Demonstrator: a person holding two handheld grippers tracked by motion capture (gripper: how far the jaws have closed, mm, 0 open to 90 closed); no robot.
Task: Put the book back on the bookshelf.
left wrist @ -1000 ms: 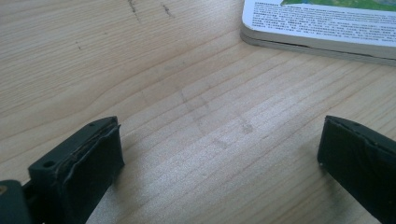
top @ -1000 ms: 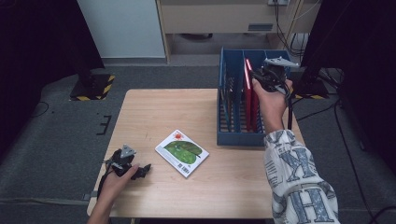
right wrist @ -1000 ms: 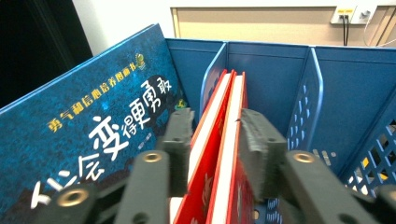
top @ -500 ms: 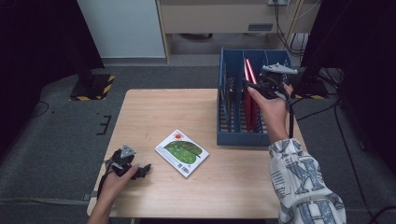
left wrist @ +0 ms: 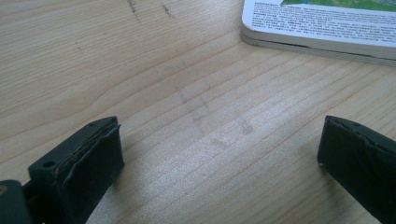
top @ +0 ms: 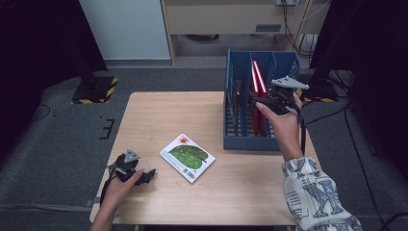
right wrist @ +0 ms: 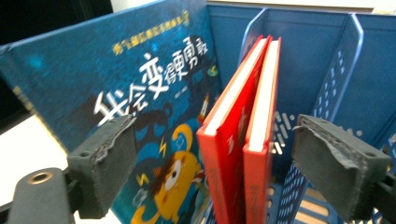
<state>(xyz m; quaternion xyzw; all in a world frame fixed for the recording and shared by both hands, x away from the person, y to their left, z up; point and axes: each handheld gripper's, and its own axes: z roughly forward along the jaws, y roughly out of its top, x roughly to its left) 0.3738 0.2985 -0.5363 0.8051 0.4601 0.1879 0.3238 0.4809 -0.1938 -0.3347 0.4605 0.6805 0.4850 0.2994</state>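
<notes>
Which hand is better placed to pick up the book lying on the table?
Left. The left gripper rests open on the table right beside the flat book. The right gripper is over at the blue rack.

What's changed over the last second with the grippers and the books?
The right gripper has drawn back from the far end of the blue rack toward the person, jaws open around the two red books, gripping nothing. The left gripper, the green book and the racked books stayed put.

Even overhead light on the table [top: 159,115]; dark surroundings; the right gripper view is slightly blurred.
</notes>
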